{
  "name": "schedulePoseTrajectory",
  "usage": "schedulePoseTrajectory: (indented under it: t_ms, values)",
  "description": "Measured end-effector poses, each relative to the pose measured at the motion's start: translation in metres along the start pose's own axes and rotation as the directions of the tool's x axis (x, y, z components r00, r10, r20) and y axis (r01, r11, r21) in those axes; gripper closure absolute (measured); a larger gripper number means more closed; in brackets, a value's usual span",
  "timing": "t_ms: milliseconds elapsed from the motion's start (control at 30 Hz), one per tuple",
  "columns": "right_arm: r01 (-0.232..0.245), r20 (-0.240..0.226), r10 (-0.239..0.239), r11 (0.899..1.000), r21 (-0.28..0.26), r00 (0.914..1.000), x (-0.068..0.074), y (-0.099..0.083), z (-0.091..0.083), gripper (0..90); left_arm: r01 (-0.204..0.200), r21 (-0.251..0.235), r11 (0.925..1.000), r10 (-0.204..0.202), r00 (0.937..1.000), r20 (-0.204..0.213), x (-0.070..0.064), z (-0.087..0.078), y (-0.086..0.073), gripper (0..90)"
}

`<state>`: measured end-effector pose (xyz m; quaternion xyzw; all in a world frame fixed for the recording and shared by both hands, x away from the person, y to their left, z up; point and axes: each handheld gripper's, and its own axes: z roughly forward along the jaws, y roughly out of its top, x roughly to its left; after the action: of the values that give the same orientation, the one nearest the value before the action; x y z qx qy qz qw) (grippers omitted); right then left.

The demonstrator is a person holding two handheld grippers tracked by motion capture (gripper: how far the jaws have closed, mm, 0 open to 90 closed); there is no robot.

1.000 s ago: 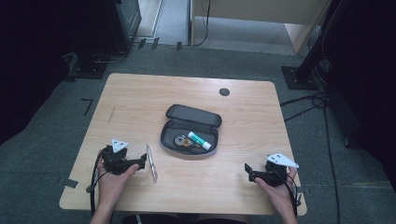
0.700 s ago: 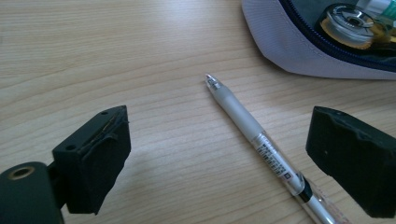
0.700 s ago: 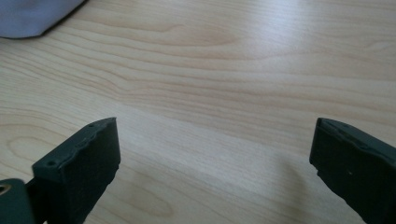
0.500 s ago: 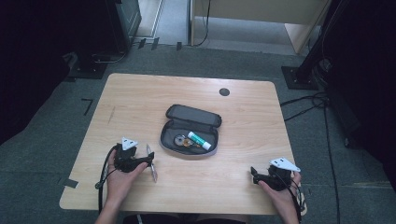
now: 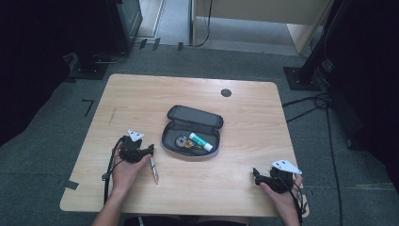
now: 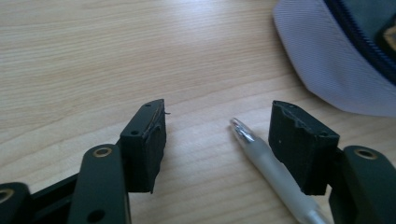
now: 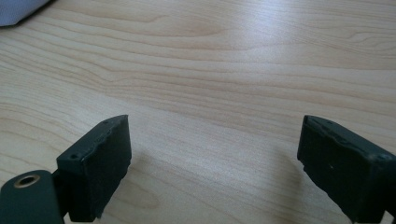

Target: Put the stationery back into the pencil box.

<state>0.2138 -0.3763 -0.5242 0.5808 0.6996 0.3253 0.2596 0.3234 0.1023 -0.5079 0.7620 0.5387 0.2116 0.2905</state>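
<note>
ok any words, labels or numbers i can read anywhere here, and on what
None can be read.
Glue stick in the open pencil case: its green and white wrap may carry print, too small and blurred to read.
Pen between the open jaws of the left gripper: clear barrel, no print seen.
Round things in the case: too small to tell.
Table and right gripper: no markings.

No legible text, label, brand, number or sign is visible. The glue stick [image 5: 201,141] in the pencil case [image 5: 190,131] carries print too small to read.
</note>
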Motion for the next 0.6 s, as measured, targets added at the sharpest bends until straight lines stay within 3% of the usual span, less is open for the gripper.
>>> schedulePoseTrajectory:
  t_ms: [300, 533, 600]
  values:
    - [-0.012, -0.006, 0.012, 1.0, 0.002, 0.9999, -0.001, 0.0, 0.0, 10.4, -0.017, -0.012, 0.9998, 0.018, 0.9986, 0.051, 0.017, -0.011, -0.004, 42.5]
    - [-0.015, -0.006, 0.015, 1.0, 0.002, 0.9999, -0.001, 0.0, 0.0, 11.2, 0.023, -0.032, 0.9992, -0.022, 0.9991, 0.036, 0.029, -0.022, -0.015, 43.7]
    - [-0.015, -0.005, 0.015, 1.0, 0.002, 0.9999, -0.001, 0.0, 0.0, 11.4, 0.058, -0.021, 0.9981, -0.057, 0.9973, 0.046, 0.033, -0.024, -0.018, 43.8]
